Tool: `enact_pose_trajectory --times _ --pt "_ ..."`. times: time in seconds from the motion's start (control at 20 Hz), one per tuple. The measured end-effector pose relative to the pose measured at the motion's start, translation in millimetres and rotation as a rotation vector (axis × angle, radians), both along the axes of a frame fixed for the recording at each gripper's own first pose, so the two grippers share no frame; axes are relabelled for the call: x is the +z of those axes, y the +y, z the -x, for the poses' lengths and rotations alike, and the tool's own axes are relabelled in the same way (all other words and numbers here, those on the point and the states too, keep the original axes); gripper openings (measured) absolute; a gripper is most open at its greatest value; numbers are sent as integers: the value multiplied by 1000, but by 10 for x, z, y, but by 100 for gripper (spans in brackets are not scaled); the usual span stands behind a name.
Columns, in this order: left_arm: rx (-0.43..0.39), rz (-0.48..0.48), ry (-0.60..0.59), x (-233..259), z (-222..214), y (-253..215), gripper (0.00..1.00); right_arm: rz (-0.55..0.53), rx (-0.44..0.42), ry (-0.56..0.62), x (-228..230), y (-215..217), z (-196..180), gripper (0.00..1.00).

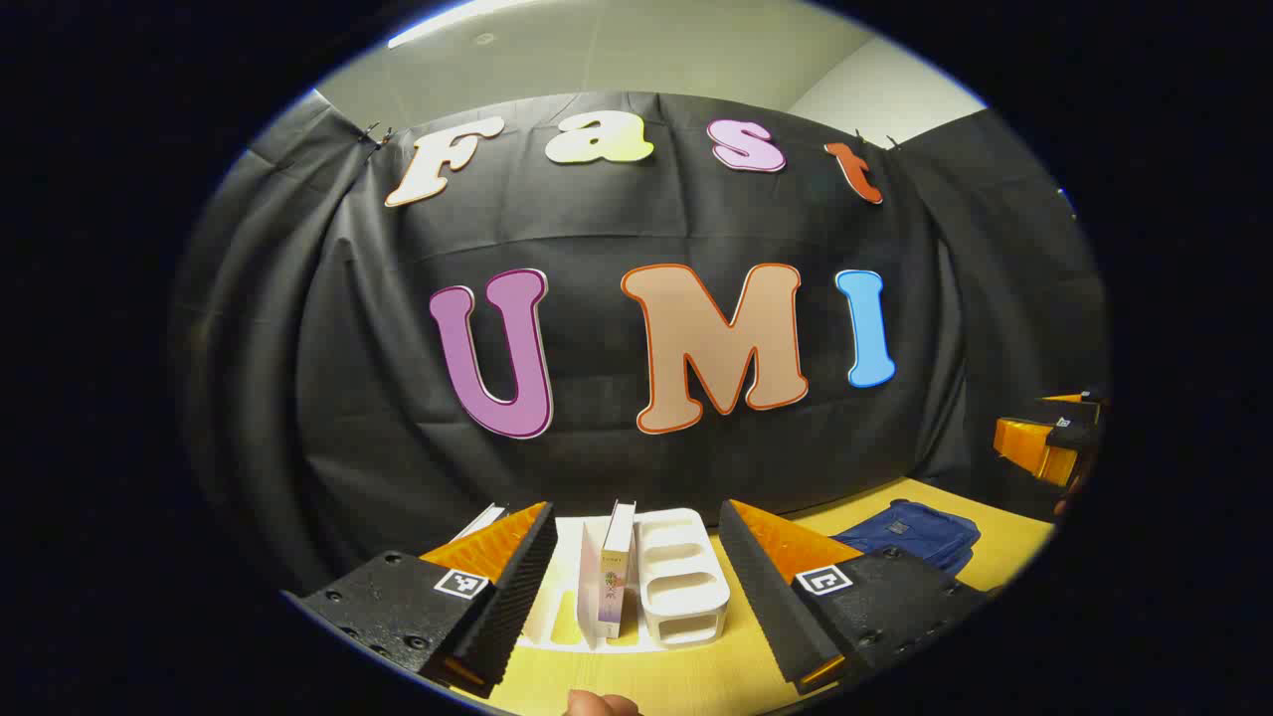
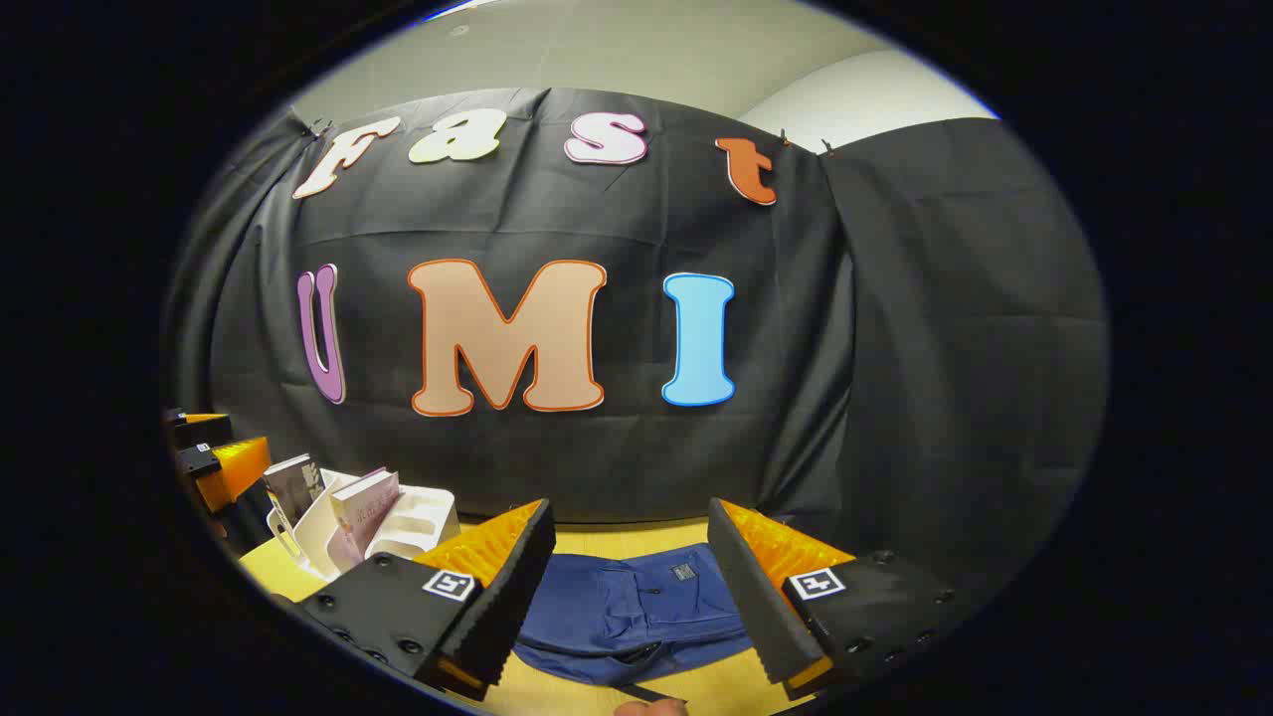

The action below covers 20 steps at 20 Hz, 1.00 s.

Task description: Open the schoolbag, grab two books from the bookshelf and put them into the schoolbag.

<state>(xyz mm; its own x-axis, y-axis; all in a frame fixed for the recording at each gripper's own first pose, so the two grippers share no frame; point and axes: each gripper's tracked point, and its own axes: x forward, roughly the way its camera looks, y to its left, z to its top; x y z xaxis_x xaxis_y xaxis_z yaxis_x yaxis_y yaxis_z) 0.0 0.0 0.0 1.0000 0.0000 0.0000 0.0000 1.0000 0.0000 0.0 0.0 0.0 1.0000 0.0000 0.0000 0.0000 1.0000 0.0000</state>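
In the left gripper view, the left hand-held gripper [image 1: 636, 587] is held low over the tabletop [image 1: 696, 676] with its fingers spread wide and nothing pinched between them. It is aimed straight at the bookshelf [image 1: 681, 577], a white rack with slots, which stands just ahead in the gap between the fingers. One book [image 1: 615, 572] is stood upright in the rack, spine toward the camera, so that it can be taken by its edge; the corner of a second book [image 1: 482, 520] is seen just behind the left-hand finger. The spread is judged to be kept ready for closing on the upright book. The schoolbag [image 1: 910, 537] lies flat on the tabletop, ahead and to the right of this gripper, well apart from the rack. Another gripper is seen at the far right edge, raised above the tabletop.

In the right gripper view, the right hand-held gripper [image 2: 632, 587] is likewise held with fingers spread and empty, and is pointed down at the schoolbag [image 2: 636, 617], which lies flat just ahead between the fingers. Its zip appears shut, though this cannot be told for certain, so the opening step is judged still to be done. The bookshelf [image 2: 418, 522] stands to the left, with two leaning books [image 2: 363, 512] in it, and the other gripper is seen beyond it at the left edge.
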Motion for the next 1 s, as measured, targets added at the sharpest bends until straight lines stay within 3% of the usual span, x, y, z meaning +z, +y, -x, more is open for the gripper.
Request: enact_pose_trajectory --times 0.95,1.0 --pt "32 -46 -14 45 -107 2 95 19 26 17 -44 49 -63 95" --pt "38 -48 -12 50 -111 8 100 25 33 22 -68 74 -86 95"
